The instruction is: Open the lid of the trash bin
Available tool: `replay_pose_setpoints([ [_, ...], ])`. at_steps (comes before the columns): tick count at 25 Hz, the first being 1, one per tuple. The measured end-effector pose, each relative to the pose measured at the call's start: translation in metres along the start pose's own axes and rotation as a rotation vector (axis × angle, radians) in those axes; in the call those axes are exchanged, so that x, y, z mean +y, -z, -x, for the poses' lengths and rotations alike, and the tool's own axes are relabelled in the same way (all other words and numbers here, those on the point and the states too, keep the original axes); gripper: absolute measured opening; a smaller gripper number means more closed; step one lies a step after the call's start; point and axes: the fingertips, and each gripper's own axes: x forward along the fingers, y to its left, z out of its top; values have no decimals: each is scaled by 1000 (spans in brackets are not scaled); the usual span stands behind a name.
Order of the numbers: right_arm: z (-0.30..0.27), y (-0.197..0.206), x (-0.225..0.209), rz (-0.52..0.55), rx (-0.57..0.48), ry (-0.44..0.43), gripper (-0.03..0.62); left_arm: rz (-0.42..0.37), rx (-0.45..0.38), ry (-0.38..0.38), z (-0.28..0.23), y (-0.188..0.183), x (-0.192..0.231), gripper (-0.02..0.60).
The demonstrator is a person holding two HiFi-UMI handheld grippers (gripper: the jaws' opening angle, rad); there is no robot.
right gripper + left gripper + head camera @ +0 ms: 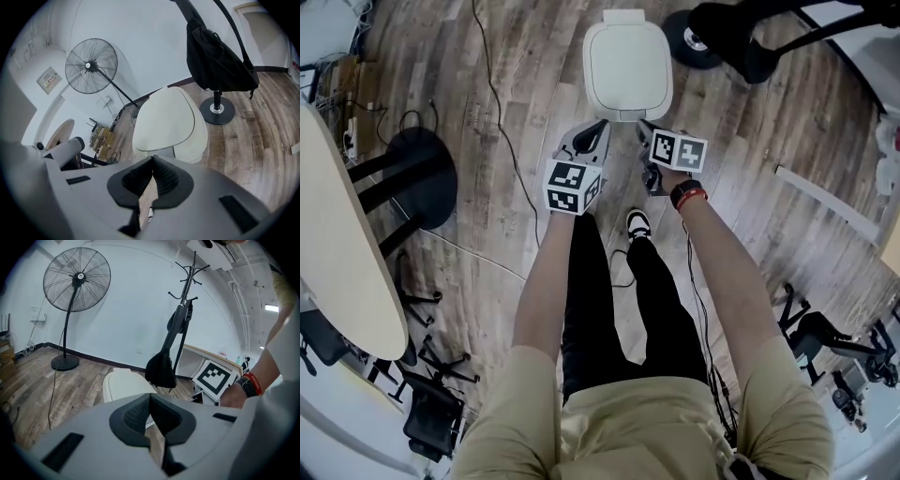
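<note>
You're hovering both grippers just short of the white trash bin [627, 70], which is sitting on the wood floor [525, 84] ahead of your feet, lid [165, 117] lying flat. Left gripper [598, 129] and right gripper [644, 129] are both pressing their tips together, gripping nothing.

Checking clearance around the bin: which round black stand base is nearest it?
The coat rack's base, sitting right beside the trash bin; the fan's base stands farther off to the left.
</note>
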Motion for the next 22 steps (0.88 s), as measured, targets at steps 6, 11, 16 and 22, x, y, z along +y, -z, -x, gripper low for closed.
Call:
replay_pose_setpoints([
  [6, -17, 4, -10, -11, 8, 8, 2, 7, -4, -4, -4, 7, 13, 23],
  [11, -20, 4, -17, 1, 12, 5, 2, 8, 7, -12, -11, 17, 16, 25],
  [16, -28, 6, -16, 4, 24, -2, 0, 5, 18, -12, -13, 22, 22, 23],
  [22, -34, 10, -18, 16, 32, -14, 2, -27, 24, 6, -19, 23, 22, 25],
])
